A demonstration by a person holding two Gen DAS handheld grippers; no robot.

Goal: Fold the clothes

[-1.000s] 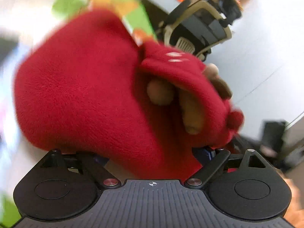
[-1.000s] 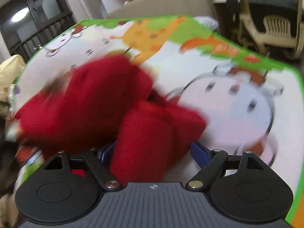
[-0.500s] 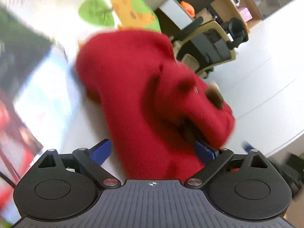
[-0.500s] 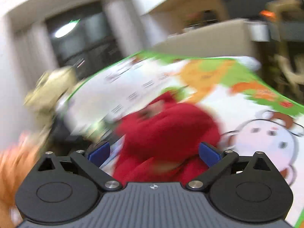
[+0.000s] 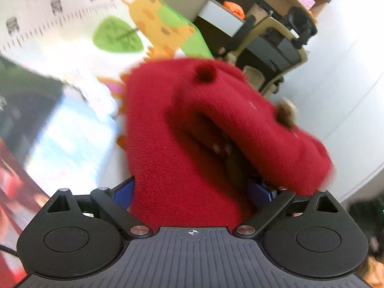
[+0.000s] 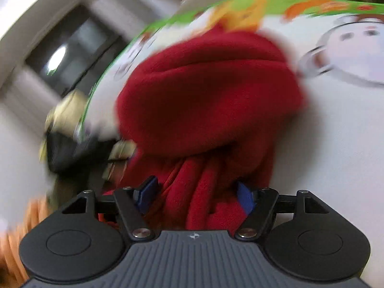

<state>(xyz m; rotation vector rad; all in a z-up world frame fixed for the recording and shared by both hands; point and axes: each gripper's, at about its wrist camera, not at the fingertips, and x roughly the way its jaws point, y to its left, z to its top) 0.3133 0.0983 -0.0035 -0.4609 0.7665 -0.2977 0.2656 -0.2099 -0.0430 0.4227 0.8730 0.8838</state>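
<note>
Play mat (image 5: 72,55) with cartoon print: lying flat and covering the surface, green border running along its far edge; a yellow giraffe figure (image 5: 158,21) and a green leaf (image 5: 116,36) are showing in the left wrist view, a white round-faced animal (image 6: 345,48) in the right wrist view.

Red fleece garment (image 5: 182,129): bunched and partly lifted off the mat, filling the middle of both views. In the left wrist view a thick fold is arching to the right, with a dark hollow beneath it and a small brown trim piece (image 5: 285,115) at its right edge. In the right wrist view the garment (image 6: 206,96) is hanging as a rounded mass, with gathered pleats running down toward the camera.

Office chair (image 5: 271,45): standing beyond the far right edge of the mat, dark seat, pale frame.

Left gripper (image 5: 189,192): jaws are pinching the red fleece garment; the cloth is packing the gap between the blue pads (image 5: 123,193).

Right gripper (image 6: 196,194): jaws are likewise pinching the garment, with the pleated cloth sitting between its blue pads (image 6: 244,196).

Both views are motion-blurred; finer detail on the garment cannot be read.
</note>
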